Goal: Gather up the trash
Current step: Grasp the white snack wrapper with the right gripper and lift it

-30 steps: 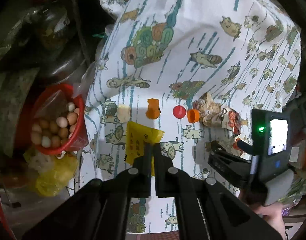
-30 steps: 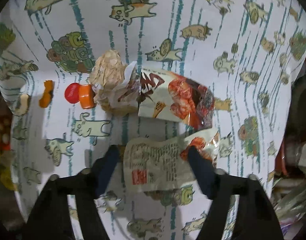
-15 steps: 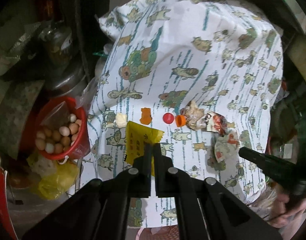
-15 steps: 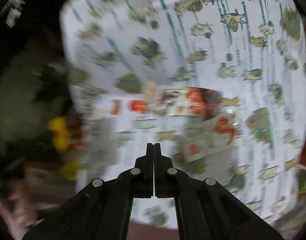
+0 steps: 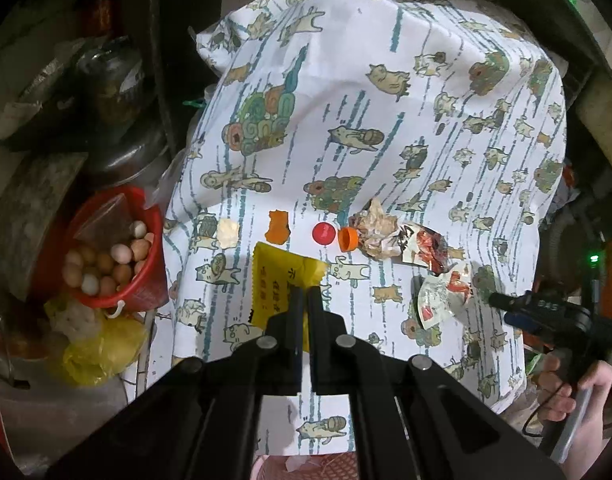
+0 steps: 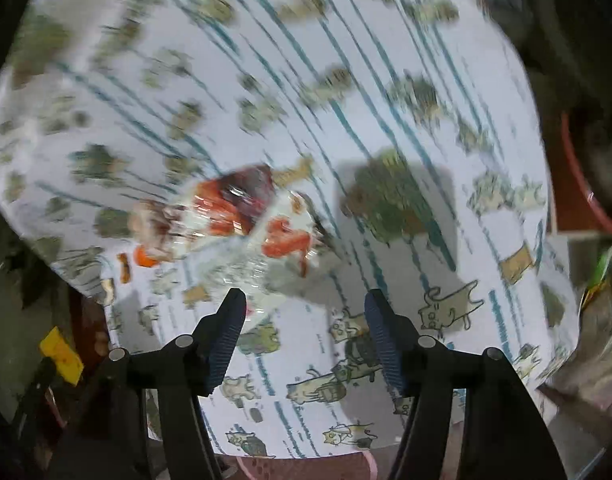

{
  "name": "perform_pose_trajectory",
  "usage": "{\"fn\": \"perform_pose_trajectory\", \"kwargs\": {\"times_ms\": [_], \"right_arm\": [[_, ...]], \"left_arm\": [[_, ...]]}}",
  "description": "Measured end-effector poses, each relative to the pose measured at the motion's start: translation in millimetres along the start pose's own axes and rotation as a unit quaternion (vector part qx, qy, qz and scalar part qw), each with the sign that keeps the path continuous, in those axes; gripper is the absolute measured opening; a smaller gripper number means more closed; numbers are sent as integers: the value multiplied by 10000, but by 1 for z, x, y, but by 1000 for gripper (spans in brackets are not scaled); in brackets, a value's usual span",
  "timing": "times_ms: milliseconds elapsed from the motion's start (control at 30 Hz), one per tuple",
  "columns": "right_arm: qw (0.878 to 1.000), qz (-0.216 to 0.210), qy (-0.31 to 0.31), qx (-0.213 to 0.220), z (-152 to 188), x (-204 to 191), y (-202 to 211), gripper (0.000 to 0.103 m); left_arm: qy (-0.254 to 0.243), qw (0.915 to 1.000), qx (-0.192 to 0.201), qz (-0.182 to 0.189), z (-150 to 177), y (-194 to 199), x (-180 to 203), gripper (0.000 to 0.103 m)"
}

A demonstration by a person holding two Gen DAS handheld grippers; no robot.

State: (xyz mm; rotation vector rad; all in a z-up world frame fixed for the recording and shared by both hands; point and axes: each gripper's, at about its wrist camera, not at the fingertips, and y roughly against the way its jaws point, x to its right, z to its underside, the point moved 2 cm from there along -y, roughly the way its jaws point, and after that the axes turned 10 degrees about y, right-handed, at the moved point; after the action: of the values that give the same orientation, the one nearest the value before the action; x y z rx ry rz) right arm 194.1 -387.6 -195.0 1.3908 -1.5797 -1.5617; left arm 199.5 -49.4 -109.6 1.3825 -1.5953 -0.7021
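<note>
My left gripper is shut on a yellow wrapper and holds it above the cat-print cloth. A cream scrap, an orange scrap, a red cap, an orange cap, crumpled paper and a red snack wrapper lie in a row on the cloth. My right gripper hovers over the cloth with its jaws opening. A white-and-red wrapper lies just ahead, its edge beside the left finger; the pads do not press on it. The right wrist view is blurred.
A red bucket of eggs stands left of the cloth, with a yellow plastic bag below it. Dark pots crowd the far left. A pink basket shows under the near cloth edge. A hand holds the right gripper.
The right gripper left the white-and-red wrapper, drew away shut and empty, then rolled back over it with jaws apart. The left gripper rose a little with the yellow wrapper.
</note>
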Motion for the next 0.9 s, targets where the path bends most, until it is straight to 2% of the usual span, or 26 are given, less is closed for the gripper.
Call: {"fn": "perform_pose_trajectory", "kwargs": {"times_ms": [67, 133, 233, 333, 367, 433, 500, 567, 700, 800, 833, 900], "right_arm": [[9994, -101, -210, -247, -2, 4, -17, 64], [9993, 30, -188, -332, -5, 1, -29, 64], [9987, 481, 92, -120, -16, -11, -35, 64], [9974, 524, 477, 93, -33, -35, -36, 64], [9953, 670, 672, 197, -36, -43, -36, 66], [9815, 1419, 1201, 450, -44, -62, -43, 71], [9656, 1906, 1713, 434, -43, -82, -58, 76], [9601, 1980, 1968, 176, -41, -92, -73, 76], [9553, 2223, 1927, -282, -30, -95, -89, 76], [9341, 2651, 2369, -321, -12, -99, -79, 76], [9307, 2661, 2482, -364, -4, -99, -76, 77], [9322, 2526, 2528, -567, 10, -95, -74, 77]], "left_arm": [[-6, 10000, -78, -22, -2, -5, 0, 2], [-71, 9999, -112, -35, -3, -9, 1, 2], [-113, 9998, -33, -135, -7, -13, 1, 2], [53, 9994, 54, -335, -14, -19, -6, 2], [89, 9992, 43, -381, -15, -22, -8, 2], [82, 9990, 55, -442, -18, -24, -10, 2], [4, 9987, 117, -506, -20, -23, -10, 2], [-23, 9985, 149, -531, -20, -22, -11, 2], [57, 9988, 83, -485, -19, -21, -16, 2], [66, 9987, 108, -487, -19, -18, -17, 2], [59, 9988, 117, -478, -18, -17, -16, 2], [6, 9989, 125, -447, -16, -15, -12, 2]]}}
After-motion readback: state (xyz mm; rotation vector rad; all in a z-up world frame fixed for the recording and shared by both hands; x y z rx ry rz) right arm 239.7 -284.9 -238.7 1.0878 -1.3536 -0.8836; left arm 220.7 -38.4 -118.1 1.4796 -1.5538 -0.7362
